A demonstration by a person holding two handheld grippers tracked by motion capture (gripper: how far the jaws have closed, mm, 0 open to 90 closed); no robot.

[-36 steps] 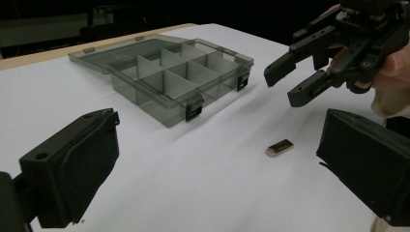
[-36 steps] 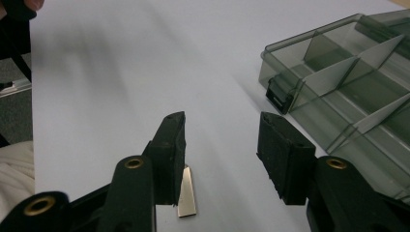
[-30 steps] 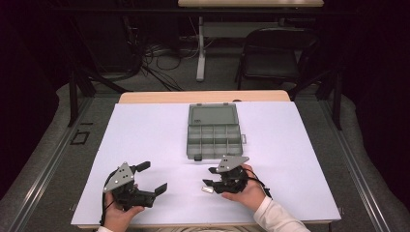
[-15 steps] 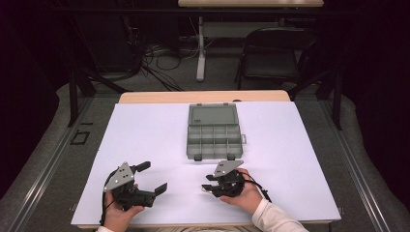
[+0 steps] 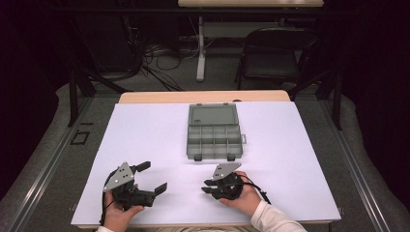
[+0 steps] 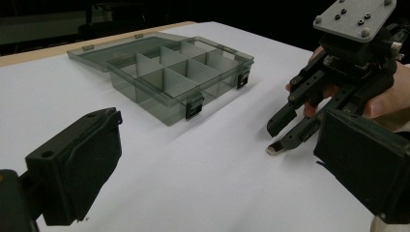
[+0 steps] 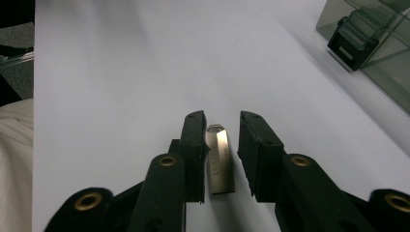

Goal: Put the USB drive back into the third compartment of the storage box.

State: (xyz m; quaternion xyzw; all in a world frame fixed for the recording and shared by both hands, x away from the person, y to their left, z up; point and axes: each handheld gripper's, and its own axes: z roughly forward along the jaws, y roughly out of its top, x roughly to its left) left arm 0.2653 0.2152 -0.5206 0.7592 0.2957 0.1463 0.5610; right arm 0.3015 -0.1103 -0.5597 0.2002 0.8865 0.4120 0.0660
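While my right gripper (image 7: pixel 220 145) view alone reveals one silver USB stick (image 7: pixel 220 162) flat on the bench (image 5: pixel 145 135) between its part-open, unclamped jaws, I see my left gripper (image 5: pixel 150 176) gaping empty and one open compartment box (image 5: pixel 212 131) beyond.

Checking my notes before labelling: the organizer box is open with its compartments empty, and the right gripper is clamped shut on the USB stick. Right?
Not quite. In the right gripper view the right gripper straddles the USB stick with its jaws apart, not clamped. The organizer box is open and empty.

Open white table (image 5: pixel 145 135) all round, sole obstacle the organizer box (image 5: pixel 212 131) mid-table.
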